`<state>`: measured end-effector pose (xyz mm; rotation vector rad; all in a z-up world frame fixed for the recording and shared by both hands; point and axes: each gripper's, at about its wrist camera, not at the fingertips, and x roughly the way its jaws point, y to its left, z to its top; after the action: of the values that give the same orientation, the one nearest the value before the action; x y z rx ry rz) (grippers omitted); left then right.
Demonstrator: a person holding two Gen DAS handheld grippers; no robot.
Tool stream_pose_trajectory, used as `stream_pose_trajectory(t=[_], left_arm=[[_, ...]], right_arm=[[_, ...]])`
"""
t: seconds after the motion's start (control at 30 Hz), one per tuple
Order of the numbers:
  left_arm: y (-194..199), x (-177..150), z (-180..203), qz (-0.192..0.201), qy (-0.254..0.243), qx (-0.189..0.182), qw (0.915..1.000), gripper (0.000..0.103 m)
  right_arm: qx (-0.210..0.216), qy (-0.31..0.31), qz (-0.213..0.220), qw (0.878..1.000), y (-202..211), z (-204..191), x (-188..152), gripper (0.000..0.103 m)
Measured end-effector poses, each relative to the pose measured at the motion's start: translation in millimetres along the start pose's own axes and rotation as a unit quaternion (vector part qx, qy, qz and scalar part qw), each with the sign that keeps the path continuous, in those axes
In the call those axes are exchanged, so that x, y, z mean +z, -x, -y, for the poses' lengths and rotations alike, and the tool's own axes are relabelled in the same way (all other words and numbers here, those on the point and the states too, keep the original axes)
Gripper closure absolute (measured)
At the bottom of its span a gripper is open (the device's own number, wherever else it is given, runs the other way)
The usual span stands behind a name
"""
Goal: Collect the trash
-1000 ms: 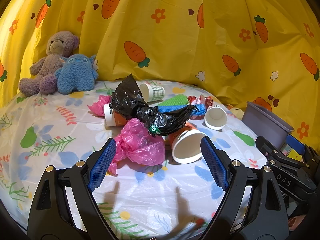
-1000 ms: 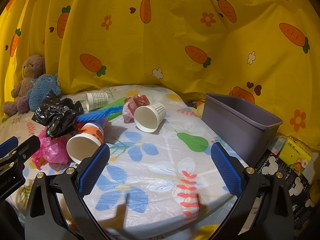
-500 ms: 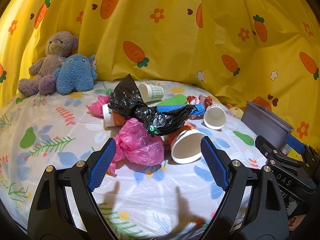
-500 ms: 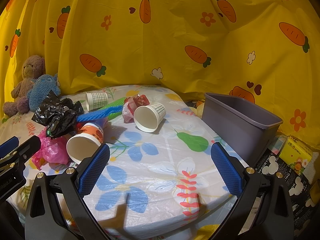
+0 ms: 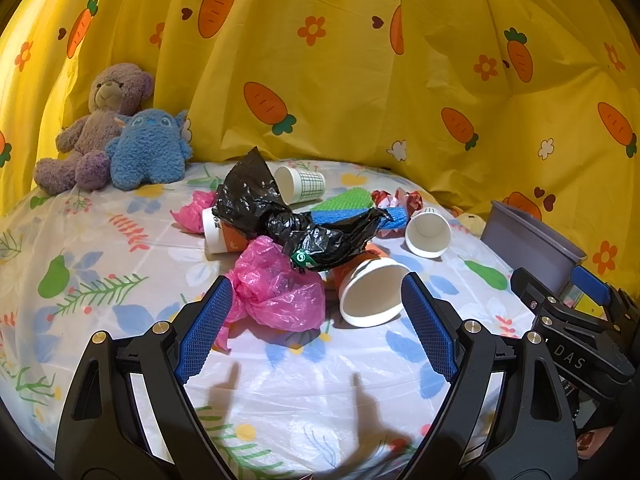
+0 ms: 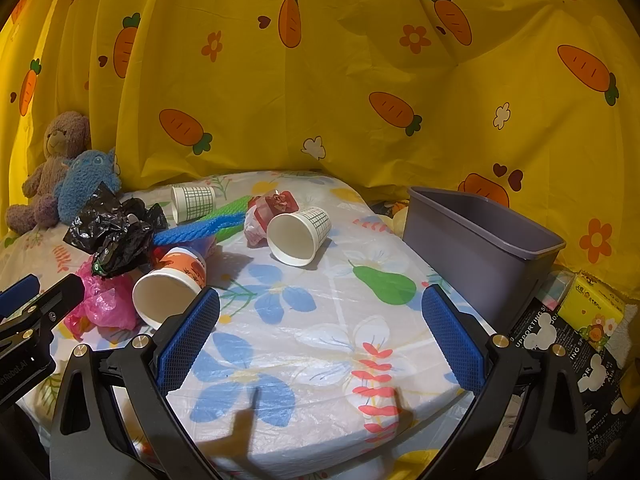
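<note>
Above the flowered table (image 6: 320, 344), barely a drift since a second ago: left gripper (image 5: 316, 320) and right gripper (image 6: 320, 336) both spread wide, empty; trash pile (image 5: 304, 236) untouched mid-table, grey bin (image 6: 480, 240) at the right edge, collecting not yet begun.

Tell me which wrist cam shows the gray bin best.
Right wrist. The gray bin shows whole there: open rim, front wall, standing just off the table's right edge. In the left wrist view the gray bin is squeezed to the far right, small, its lower part hidden behind the right gripper.
</note>
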<state>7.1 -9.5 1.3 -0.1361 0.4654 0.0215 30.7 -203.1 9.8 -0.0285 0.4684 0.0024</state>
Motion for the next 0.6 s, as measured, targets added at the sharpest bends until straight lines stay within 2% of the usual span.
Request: stream_pose_trajectory(t=[0.6], left_arm=[[-1.2, -0.6, 4.8, 0.001, -0.001, -0.002, 1.0, 0.018]], right_arm=[[0.0, 0.0, 0.001, 1.0, 0.1, 1.7, 2.1, 0.005]])
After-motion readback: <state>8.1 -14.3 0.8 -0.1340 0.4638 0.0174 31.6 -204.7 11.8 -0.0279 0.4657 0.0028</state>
